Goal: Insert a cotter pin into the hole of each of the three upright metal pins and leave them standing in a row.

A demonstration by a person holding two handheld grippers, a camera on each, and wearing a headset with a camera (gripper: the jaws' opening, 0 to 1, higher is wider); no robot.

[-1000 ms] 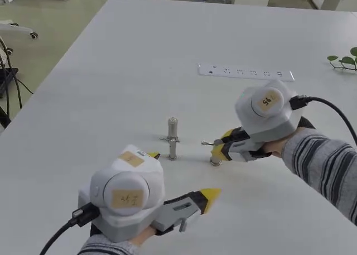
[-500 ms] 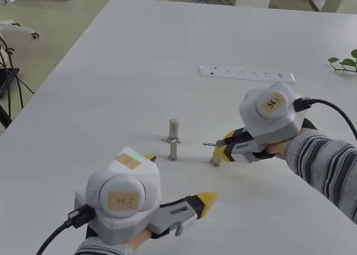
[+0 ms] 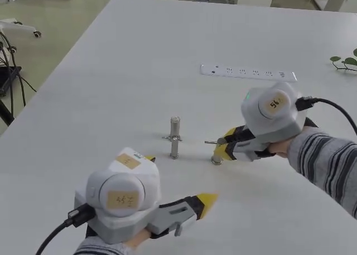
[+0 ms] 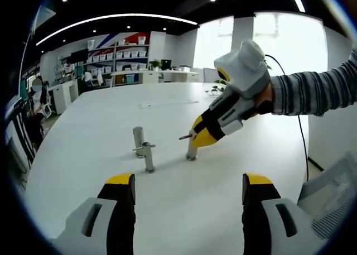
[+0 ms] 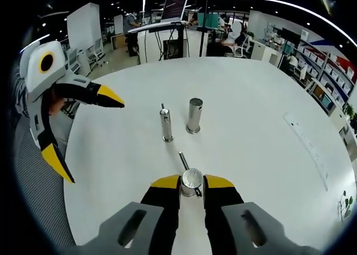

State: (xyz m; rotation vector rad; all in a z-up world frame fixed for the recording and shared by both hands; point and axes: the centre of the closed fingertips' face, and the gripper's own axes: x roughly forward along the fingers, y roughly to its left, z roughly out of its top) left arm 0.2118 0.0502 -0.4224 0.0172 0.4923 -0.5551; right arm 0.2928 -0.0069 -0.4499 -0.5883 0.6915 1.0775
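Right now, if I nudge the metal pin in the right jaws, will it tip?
The metal pin looks tall on a narrow base, so probably tips easily. Bare steel, likely heavy for its size. Its cotter pin should limit rolling.

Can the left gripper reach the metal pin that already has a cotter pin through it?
Probably yes. The left gripper is open, with bare table between it and that metal pin. The right gripper, shut on a second pin, sits off to the side, not in the path.
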